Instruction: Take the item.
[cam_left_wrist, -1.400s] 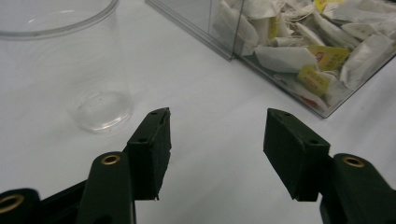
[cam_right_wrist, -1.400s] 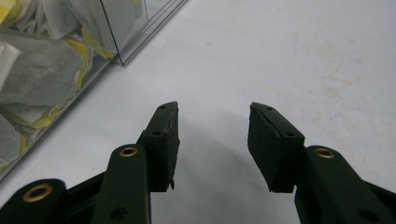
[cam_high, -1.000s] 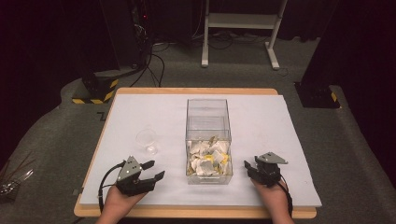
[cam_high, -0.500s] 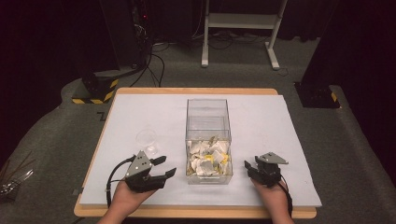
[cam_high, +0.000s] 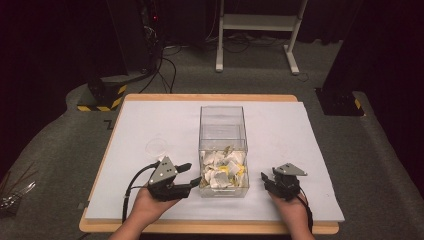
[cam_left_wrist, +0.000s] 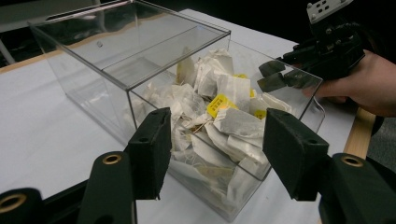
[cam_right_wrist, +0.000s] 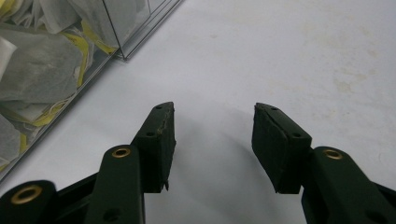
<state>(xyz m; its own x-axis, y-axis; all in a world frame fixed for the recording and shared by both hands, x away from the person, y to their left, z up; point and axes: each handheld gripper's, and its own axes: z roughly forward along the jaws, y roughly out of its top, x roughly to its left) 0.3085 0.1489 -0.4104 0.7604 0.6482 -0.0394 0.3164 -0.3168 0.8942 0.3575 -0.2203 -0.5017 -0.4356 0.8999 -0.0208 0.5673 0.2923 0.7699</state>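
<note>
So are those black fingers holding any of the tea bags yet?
No. The left gripper is open beside the clear box of tea bags; the right gripper is open over bare table.

Grey carpet, white frame, possibly black curtains.

White-covered table bears a clear box of tea bags.

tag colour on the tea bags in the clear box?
Yellow tags on white tea bags; left gripper view shows it best.
</note>
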